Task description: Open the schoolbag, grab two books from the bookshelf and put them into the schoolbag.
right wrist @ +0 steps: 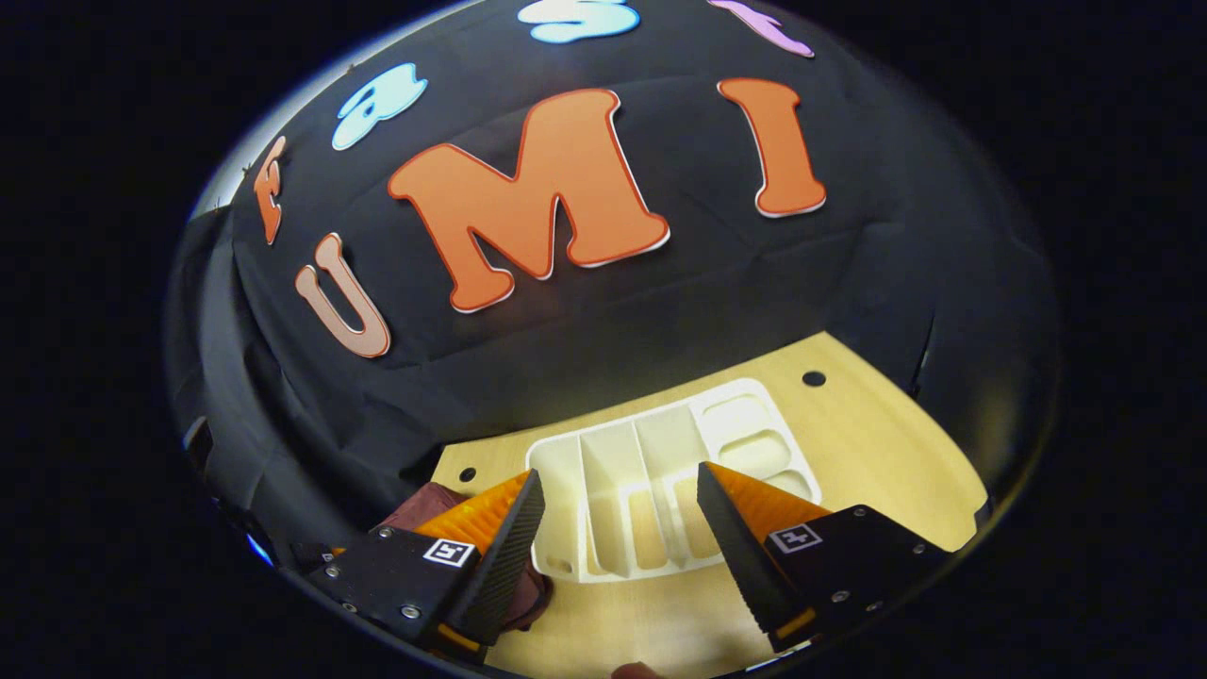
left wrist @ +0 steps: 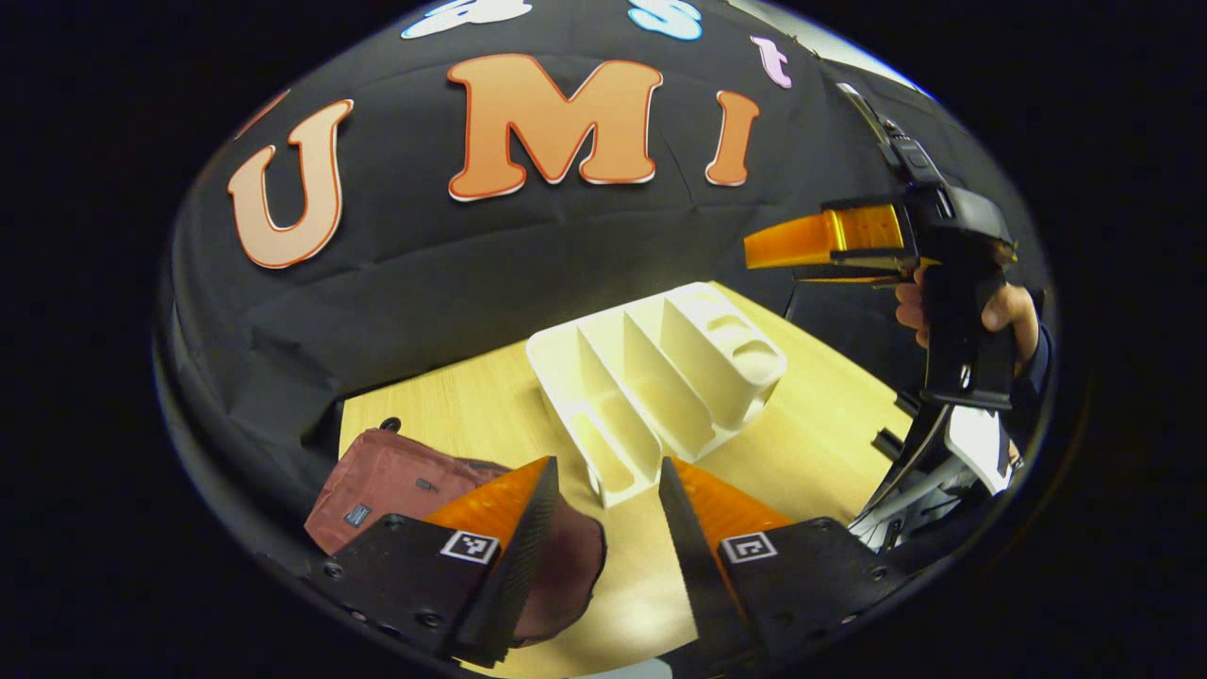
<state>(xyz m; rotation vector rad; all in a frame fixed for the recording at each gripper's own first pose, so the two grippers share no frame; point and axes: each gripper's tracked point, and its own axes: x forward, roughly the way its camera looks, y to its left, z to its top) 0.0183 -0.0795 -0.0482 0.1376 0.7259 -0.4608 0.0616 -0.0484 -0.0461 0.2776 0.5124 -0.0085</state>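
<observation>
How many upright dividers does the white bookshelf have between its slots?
3. In the left gripper view the bookshelf on the table has three dividers side by side, running from its near-left end toward the tray end on the right. Its slots look empty; no book is visible.

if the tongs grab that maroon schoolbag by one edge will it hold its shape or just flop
Probably flop: the schoolbag looks like soft fabric lying flat and slumped on the table, so it seems near empty and light. A pinched edge would likely lift while the rest drags. The cloth may bunch rather than slip.
</observation>
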